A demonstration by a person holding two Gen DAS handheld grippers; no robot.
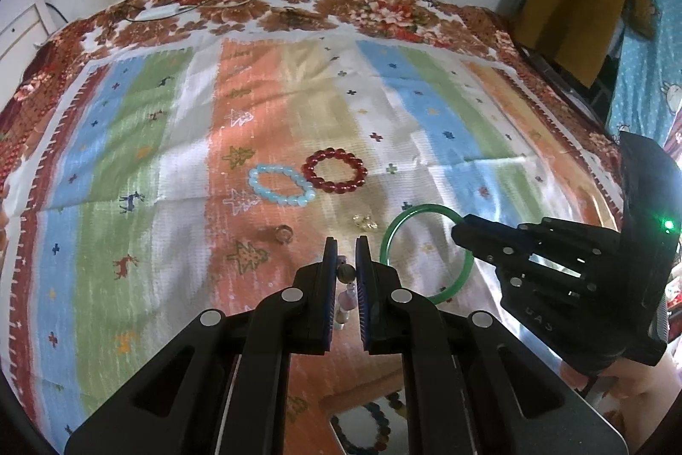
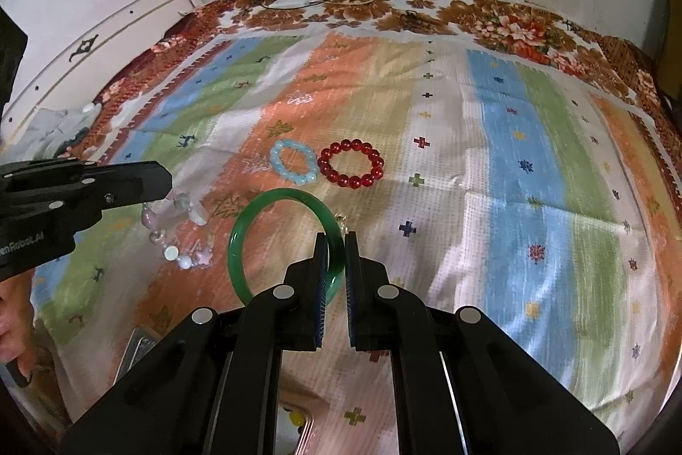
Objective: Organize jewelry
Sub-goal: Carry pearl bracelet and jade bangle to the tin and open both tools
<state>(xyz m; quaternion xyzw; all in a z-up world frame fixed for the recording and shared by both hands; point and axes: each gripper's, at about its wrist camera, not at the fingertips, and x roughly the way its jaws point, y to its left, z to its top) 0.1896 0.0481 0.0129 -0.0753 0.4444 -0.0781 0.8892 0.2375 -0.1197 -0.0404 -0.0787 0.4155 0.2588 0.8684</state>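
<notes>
In the left wrist view my left gripper (image 1: pixel 346 241) is shut on a bracelet of pale pink and grey beads (image 1: pixel 345 272), which hangs down between the fingers above the cloth. My right gripper (image 2: pixel 336 237) is shut on the rim of a green bangle (image 2: pixel 277 195) and holds it just above the cloth. From the left wrist the bangle (image 1: pixel 385 250) shows beside the right gripper (image 1: pixel 458 231). From the right wrist the left gripper (image 2: pixel 168 180) carries the pale bracelet (image 2: pixel 172 253). A light blue bead bracelet (image 1: pixel 281 185) and a red bead bracelet (image 1: pixel 334 171) lie side by side farther back.
A striped patterned cloth (image 1: pixel 149 156) covers the bed. A small gold piece (image 1: pixel 364 222) and a small clear ring (image 1: pixel 283 233) lie near the grippers. Below the left gripper a tray (image 1: pixel 336 423) holds a dark multicoloured bracelet. Cables lie by the far wall.
</notes>
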